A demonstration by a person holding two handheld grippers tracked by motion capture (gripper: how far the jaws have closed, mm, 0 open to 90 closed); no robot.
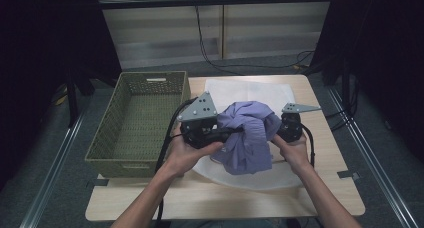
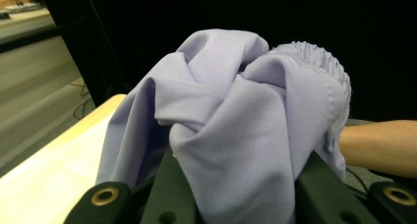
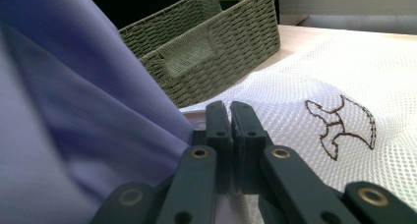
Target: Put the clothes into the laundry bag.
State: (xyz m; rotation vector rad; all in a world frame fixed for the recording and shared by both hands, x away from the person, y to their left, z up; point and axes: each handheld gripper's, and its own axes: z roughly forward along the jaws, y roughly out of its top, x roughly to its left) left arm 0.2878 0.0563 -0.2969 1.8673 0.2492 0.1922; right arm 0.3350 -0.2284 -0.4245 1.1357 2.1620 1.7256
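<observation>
Both grippers, left [image 1: 235, 130] and right [image 3: 230, 117], pinch lilac cloth [image 1: 247, 135] above mesh bag [image 3: 314, 86] (unbagged yet); basket [image 1: 137, 118] empty.

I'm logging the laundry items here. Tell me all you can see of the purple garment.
The purple garment is smooth lilac cloth, bunched into a crumpled bundle with a gathered elastic edge. It is held up between the left gripper and the right gripper, above the white mesh bag, right of the woven basket.
</observation>
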